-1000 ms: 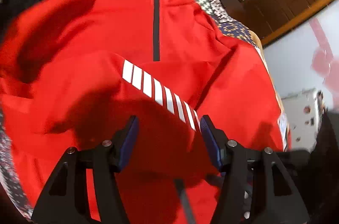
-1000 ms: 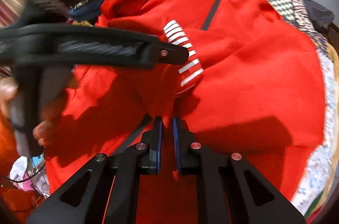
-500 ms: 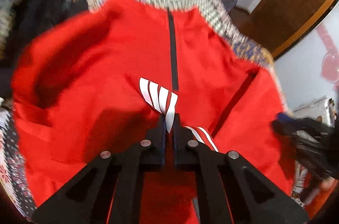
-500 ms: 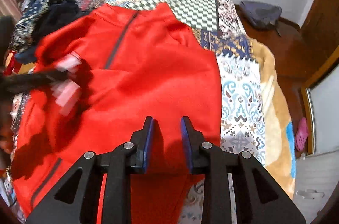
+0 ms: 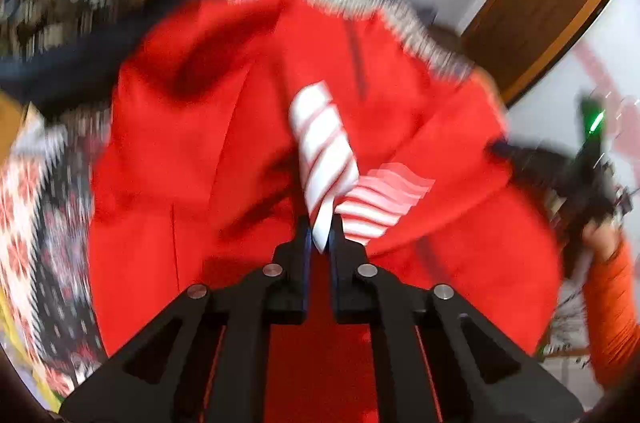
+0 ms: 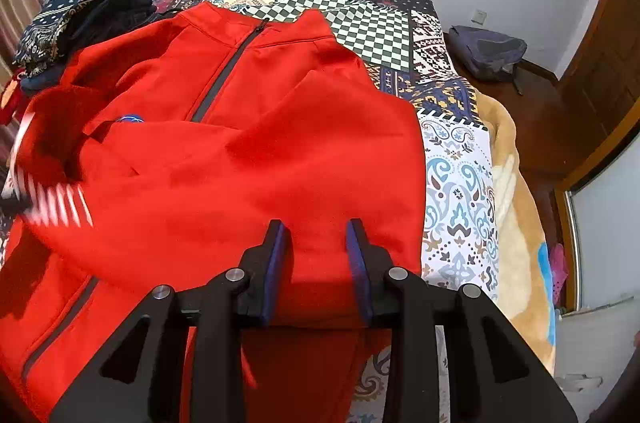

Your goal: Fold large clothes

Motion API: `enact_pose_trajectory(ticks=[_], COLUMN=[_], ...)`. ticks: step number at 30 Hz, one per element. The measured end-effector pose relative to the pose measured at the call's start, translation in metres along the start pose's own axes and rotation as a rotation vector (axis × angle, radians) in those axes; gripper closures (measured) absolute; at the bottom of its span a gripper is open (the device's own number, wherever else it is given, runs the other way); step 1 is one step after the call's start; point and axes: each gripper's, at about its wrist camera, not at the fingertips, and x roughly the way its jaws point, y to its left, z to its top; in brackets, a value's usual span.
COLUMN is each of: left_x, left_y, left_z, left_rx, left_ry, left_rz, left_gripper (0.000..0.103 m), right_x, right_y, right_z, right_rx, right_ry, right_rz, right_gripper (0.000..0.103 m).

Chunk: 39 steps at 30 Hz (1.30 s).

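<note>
A red jacket [image 6: 248, 159] is spread front-up on the patchwork bed [image 6: 456, 167], its collar toward 12 o'clock and its dark zip closed down the chest. The sleeve on the right-hand side is already laid across the body, so one fold is judged done. The left gripper [image 5: 322, 235] is clenched on the striped cuff [image 5: 324, 147] of the other sleeve, a white strip of which is pinched between the jaws; that sleeve is lifted clear of the body, and the view is blurred. The right gripper [image 6: 316, 243] is released: its jaws have just been opening, and only flat red cloth lies under the gap, nothing pressed. Still to be done, by this reading, are laying the held sleeve across and folding the body up from the hem. A heap of dark clothes [image 6: 80, 19] is seen at 10 o'clock.
</note>
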Motion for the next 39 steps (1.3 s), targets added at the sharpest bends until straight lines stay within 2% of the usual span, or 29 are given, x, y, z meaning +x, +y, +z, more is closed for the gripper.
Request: enact_pose_trajectory(ticks=[3, 6, 7, 8, 10, 15, 23, 28, 31, 33, 36, 39], left_x=[0.017, 0.011, 0.008, 0.005, -0.004, -0.024, -0.040, -0.028, -0.013, 0.001, 0.017, 0.026], left_y=[0.011, 0.012, 0.012, 0.011, 0.010, 0.017, 0.037, 0.053, 0.073, 0.080, 0.084, 0.072], left_z=[-0.019, -0.019, -0.017, -0.015, -0.010, 0.003, 0.026, 0.027, 0.027, 0.032, 0.040, 0.049], left_rx=[-0.029, -0.036, -0.035, -0.029, -0.010, -0.017, -0.070, -0.079, -0.111, -0.144, -0.211, -0.187], left_ry=[0.076, 0.070, 0.070, 0.062, 0.035, 0.002, -0.077, -0.063, -0.032, -0.020, -0.014, -0.030], left_rz=[0.003, -0.016, -0.008, 0.011, 0.058, 0.035, 0.076, 0.113, 0.120, 0.085, -0.053, -0.120], left_gripper=[0.089, 0.084, 0.075, 0.061, 0.047, 0.043, 0.041, 0.035, 0.035, 0.035, 0.035, 0.035], right_x=[0.000, -0.002, -0.002, -0.002, -0.003, -0.006, -0.007, -0.006, -0.006, -0.005, -0.004, -0.003], right_y=[0.006, 0.009, 0.009, 0.009, 0.008, 0.007, 0.006, 0.006, 0.007, 0.008, 0.009, 0.009], right_z=[-0.003, -0.004, -0.004, -0.004, -0.004, -0.006, -0.007, -0.006, -0.006, -0.006, -0.006, -0.005], right_rx=[-0.020, -0.024, -0.022, -0.020, -0.010, 0.001, 0.008, 0.012, 0.007, 0.004, 0.002, 0.007], right_ry=[-0.003, -0.006, -0.005, -0.005, -0.006, -0.007, -0.010, -0.007, -0.007, -0.007, -0.007, -0.006], right_rz=[-0.023, -0.042, -0.045, -0.046, -0.045, -0.035, -0.034, -0.030, -0.036, -0.041, -0.049, -0.053], right_gripper=[0.074, 0.073, 0.073, 0.073, 0.072, 0.071, 0.069, 0.068, 0.067, 0.066, 0.066, 0.065])
